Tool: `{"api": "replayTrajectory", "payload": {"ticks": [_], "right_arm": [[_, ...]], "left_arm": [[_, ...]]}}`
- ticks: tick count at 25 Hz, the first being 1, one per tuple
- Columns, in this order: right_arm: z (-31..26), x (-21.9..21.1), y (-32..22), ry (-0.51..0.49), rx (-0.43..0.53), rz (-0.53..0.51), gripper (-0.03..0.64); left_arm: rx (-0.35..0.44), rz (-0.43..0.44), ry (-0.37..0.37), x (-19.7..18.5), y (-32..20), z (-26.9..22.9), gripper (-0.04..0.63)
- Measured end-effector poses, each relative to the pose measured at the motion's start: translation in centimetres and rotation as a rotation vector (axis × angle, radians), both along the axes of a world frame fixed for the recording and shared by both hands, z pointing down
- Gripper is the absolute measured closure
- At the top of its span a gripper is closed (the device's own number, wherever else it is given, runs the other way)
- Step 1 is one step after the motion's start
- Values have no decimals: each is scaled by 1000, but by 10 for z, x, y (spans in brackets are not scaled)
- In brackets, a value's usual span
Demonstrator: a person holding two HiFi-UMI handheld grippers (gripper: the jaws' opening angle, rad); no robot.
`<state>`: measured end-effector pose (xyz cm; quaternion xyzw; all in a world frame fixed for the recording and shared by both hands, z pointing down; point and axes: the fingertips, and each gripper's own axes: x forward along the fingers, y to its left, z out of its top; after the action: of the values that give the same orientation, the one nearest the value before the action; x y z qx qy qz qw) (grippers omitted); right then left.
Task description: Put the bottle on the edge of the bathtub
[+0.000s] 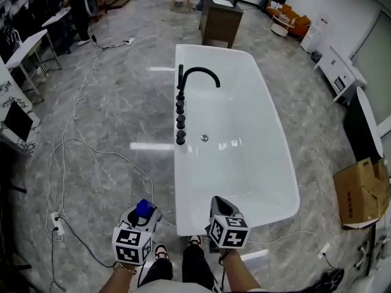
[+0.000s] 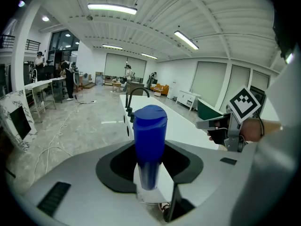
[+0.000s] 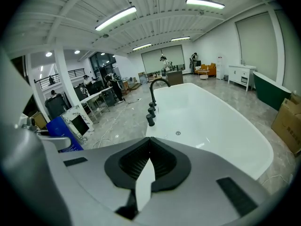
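**Bottle gripped, not yet on the bathtub edge**
The left hand-held gripper (image 1: 145, 215) is clamped on the blue bottle (image 2: 149, 145), above the floor just short of the bathtub (image 1: 250, 182). The right hand-held gripper (image 3: 146, 173) is closed and empty. Setting the bottle on the edge remains.

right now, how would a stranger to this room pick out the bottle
Find the white bathtub on the grey floor. Just off its near left corner, the left tool grips a bottle. It is the only vivid blue thing nearby; the right tool holds nothing.
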<state>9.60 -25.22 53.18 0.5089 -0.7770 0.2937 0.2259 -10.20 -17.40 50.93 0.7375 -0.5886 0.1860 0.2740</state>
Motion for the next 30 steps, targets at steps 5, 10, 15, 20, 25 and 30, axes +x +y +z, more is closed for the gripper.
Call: {"api": "replayTrajectory", "payload": {"ticks": [5,10,15,20,25,30], "right_arm": [[30,9,-5,-14,-50,9,592],[61,11,-8,-20,-85,-21,592],[87,12,-11,-27,-112,-38,592],[111,15,-12,-33,-141,-40,592],[125,13,-18,-42,-150,-35,592],[133,15,-25,-46,-145,-34,592]], "left_arm": [[-31,32,-17,18,-2,17,430],[-38,38,-26,29,-7,36,430],[-55,18,-20,31,-10,54,430],[-65,5,-27,31,-18,69,430],[-51,29,-45,32,-33,73,430],[-14,60,-52,40,-55,75,430]]}}
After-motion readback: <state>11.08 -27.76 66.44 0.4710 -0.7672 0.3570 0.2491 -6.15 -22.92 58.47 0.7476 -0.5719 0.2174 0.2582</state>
